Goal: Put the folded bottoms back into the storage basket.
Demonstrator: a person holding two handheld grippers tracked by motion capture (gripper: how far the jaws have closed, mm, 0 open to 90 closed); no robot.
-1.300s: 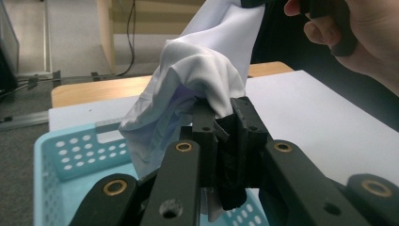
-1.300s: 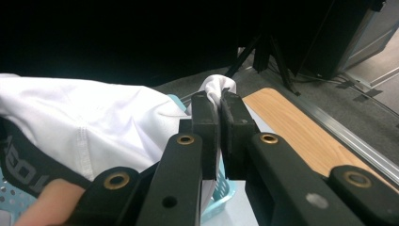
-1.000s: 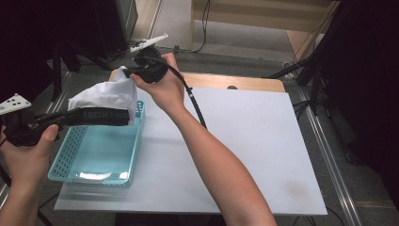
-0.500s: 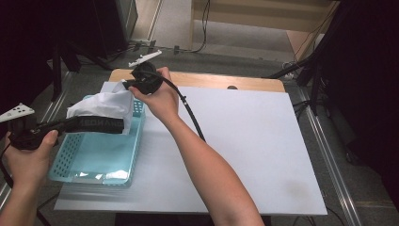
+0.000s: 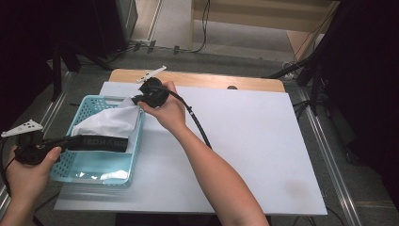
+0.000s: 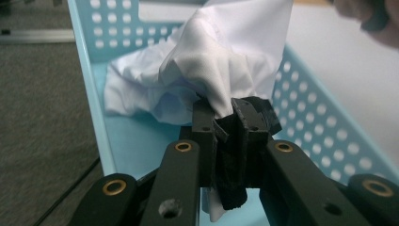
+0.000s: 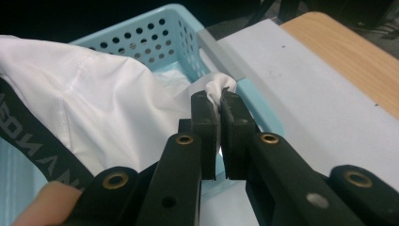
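Note:
A crumpled white cloth (image 5: 107, 123) hangs partly inside a light blue perforated basket (image 5: 92, 99) at the left of the table. My left gripper (image 5: 125, 144) reaches in from the left over the basket, shut on a bunched fold of the cloth (image 6: 211, 61). Its jaws (image 6: 226, 115) pinch the fabric above the basket floor (image 6: 136, 141). My right gripper (image 5: 137, 100) sits at the basket's far right corner, shut on another corner of the cloth (image 7: 94, 108). The pinched tip shows between its jaws (image 7: 219, 100), just over the basket rim (image 7: 155, 37).
A large white board (image 5: 254, 141) covers the wooden table (image 5: 211, 81) to the right of the basket. The right gripper's black cable (image 5: 197, 125) trails across the board. Metal rails (image 5: 329, 155) run along the table's sides.
Both hands have come down. The cloth, held up above the basket a second ago, has sunk into it. The right gripper has moved toward the basket's far right corner.

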